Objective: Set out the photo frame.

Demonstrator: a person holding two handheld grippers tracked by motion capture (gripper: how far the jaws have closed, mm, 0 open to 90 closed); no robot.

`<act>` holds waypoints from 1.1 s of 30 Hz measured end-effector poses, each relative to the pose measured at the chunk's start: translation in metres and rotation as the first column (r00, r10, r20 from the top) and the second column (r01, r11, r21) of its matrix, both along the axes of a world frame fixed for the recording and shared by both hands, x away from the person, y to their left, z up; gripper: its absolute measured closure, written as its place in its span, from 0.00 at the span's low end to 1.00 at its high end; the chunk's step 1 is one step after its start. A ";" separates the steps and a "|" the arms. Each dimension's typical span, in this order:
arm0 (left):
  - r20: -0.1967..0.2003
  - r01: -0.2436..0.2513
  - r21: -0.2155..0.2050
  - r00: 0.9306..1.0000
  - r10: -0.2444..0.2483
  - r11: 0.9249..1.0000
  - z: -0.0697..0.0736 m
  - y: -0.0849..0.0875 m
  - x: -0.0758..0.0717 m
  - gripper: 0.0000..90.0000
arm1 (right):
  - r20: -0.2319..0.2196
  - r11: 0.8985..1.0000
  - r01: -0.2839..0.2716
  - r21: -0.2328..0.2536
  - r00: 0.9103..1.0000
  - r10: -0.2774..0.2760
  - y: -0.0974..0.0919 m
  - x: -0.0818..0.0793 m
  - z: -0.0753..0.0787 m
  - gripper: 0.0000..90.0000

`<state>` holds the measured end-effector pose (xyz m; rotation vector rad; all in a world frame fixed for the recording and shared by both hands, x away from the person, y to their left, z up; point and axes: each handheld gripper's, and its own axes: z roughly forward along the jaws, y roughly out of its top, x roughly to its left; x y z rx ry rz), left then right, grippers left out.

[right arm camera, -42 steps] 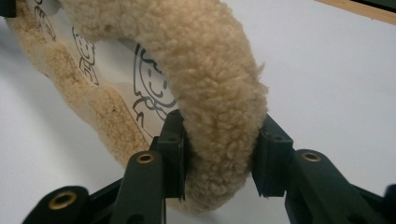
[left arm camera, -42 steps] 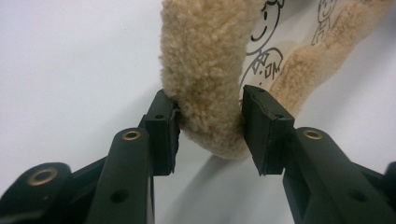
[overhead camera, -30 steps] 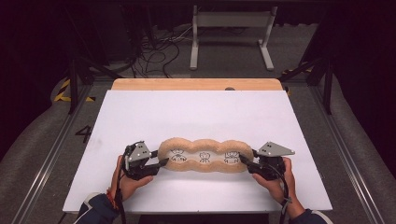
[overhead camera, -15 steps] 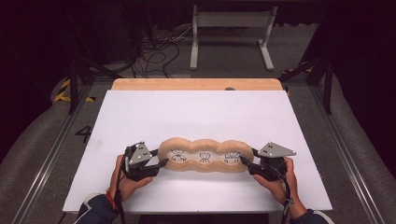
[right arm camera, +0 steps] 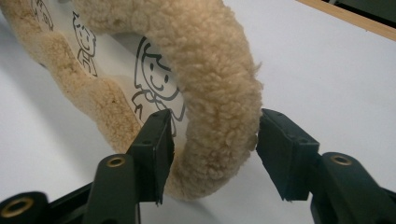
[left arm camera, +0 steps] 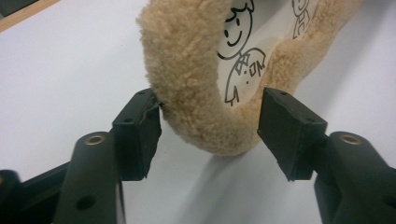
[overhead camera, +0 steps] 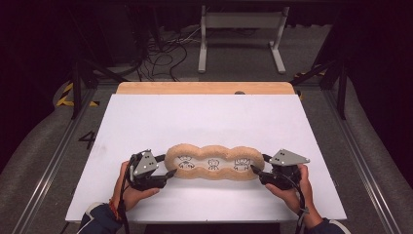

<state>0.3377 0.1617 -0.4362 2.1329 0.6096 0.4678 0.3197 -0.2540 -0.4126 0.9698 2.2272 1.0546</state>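
High view showed the fleecy three-lobed cushion (overhead camera: 214, 163) lying long-axis nine-to-three on the tabletop (overhead camera: 204, 117), left tongs (overhead camera: 168, 165) and right tongs (overhead camera: 258, 163) just eased open astride its ends, gripping nothing.

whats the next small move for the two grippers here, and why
Probably draw both back off the mat. The left gripper and right gripper have just been opening; their fingers barely graze its fluffy rim, which sits between them, and it lies flat on the table.

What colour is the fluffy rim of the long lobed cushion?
Tan, on the fuzzy lobed cushion with white centre panels; clearest in the left gripper view.
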 end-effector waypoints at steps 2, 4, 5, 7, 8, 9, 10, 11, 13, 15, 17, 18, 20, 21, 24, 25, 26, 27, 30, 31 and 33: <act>0.000 0.002 0.000 1.000 -0.002 1.000 0.000 0.000 -0.002 0.38 | 0.000 1.000 0.000 0.003 1.000 0.000 -0.001 0.000 0.000 0.46; 0.013 0.002 0.013 1.000 -0.002 1.000 0.000 0.000 -0.004 0.36 | 0.001 1.000 0.001 -0.002 1.000 -0.001 0.000 0.000 0.001 0.42; 0.018 0.000 0.013 1.000 -0.001 1.000 0.000 0.000 -0.005 0.36 | 0.000 1.000 0.004 -0.003 1.000 -0.004 0.000 0.001 0.001 0.41; 0.021 -0.001 0.012 1.000 0.000 1.000 0.001 0.001 -0.005 0.36 | -0.003 1.000 0.003 -0.006 1.000 -0.003 0.000 0.001 0.001 0.37; 0.021 -0.002 0.013 1.000 0.002 1.000 0.001 0.001 -0.005 0.35 | -0.003 1.000 0.002 -0.007 1.000 -0.002 0.000 0.001 0.001 0.36; 0.021 -0.002 0.013 1.000 0.002 1.000 0.001 0.001 -0.005 0.34 | -0.003 1.000 0.002 -0.007 1.000 -0.002 0.000 0.001 0.001 0.36; 0.023 -0.004 0.017 1.000 0.003 1.000 0.001 0.001 -0.005 0.34 | -0.003 1.000 0.001 -0.010 1.000 -0.001 0.000 0.001 0.001 0.35; 0.024 -0.006 0.023 1.000 0.005 1.000 0.000 0.001 -0.005 0.33 | -0.005 1.000 0.001 -0.012 1.000 -0.001 0.000 0.001 0.000 0.34; 0.028 -0.007 0.033 1.000 0.006 0.999 -0.001 0.001 -0.005 0.31 | -0.012 1.000 0.006 -0.017 1.000 -0.006 0.000 0.001 -0.001 0.31; 0.032 -0.011 0.043 0.999 0.009 0.999 -0.001 0.000 -0.005 0.29 | -0.016 1.000 0.011 -0.019 1.000 -0.012 0.000 0.002 -0.002 0.29; 0.039 -0.008 0.049 0.999 0.006 0.999 -0.001 0.000 -0.005 0.27 | -0.015 1.000 0.010 -0.023 1.000 -0.010 0.000 0.002 -0.002 0.28; 0.041 -0.010 0.052 0.999 0.008 0.999 -0.002 -0.001 -0.006 0.26 | -0.014 1.000 0.012 -0.024 1.000 -0.012 -0.001 0.002 -0.002 0.27; 0.043 -0.011 0.053 0.999 0.009 0.999 -0.002 -0.001 -0.006 0.24 | -0.014 1.000 0.012 -0.021 1.000 -0.013 -0.001 0.002 -0.002 0.25; 0.043 -0.008 0.047 0.999 0.006 0.999 -0.002 -0.001 -0.006 0.23 | -0.013 1.000 0.009 -0.021 1.000 -0.009 -0.001 0.002 -0.002 0.25; 0.042 -0.003 0.038 0.999 0.002 0.999 -0.001 0.000 -0.006 0.20 | -0.010 1.000 0.004 -0.029 1.000 -0.005 0.000 0.002 -0.003 0.23; 0.043 -0.003 0.037 0.999 0.001 0.999 -0.001 0.000 -0.006 0.20 | -0.011 1.000 0.000 -0.027 1.000 0.000 0.000 0.002 -0.003 0.22; 0.044 0.000 0.032 0.999 -0.001 0.999 -0.001 0.000 -0.006 0.19 | -0.012 1.000 0.002 -0.028 1.000 -0.002 0.000 0.001 -0.003 0.22; 0.044 0.004 0.028 0.999 -0.005 1.000 -0.001 0.000 -0.006 0.18 | -0.012 1.000 0.003 -0.031 1.000 -0.004 0.000 0.001 -0.003 0.21; 0.044 0.006 0.024 0.999 -0.007 1.000 -0.001 -0.001 -0.007 0.17 | -0.008 1.000 -0.007 -0.023 1.000 0.006 -0.001 0.001 -0.003 0.17; 0.044 0.007 0.023 0.999 -0.008 1.000 -0.001 -0.001 -0.007 0.16 | -0.007 1.000 -0.008 -0.020 1.000 0.008 -0.001 0.001 -0.003 0.15; 0.043 0.009 0.023 0.999 -0.010 1.000 -0.001 -0.001 -0.007 0.15 | -0.007 1.000 -0.014 -0.024 1.000 0.014 -0.001 0.001 -0.003 0.13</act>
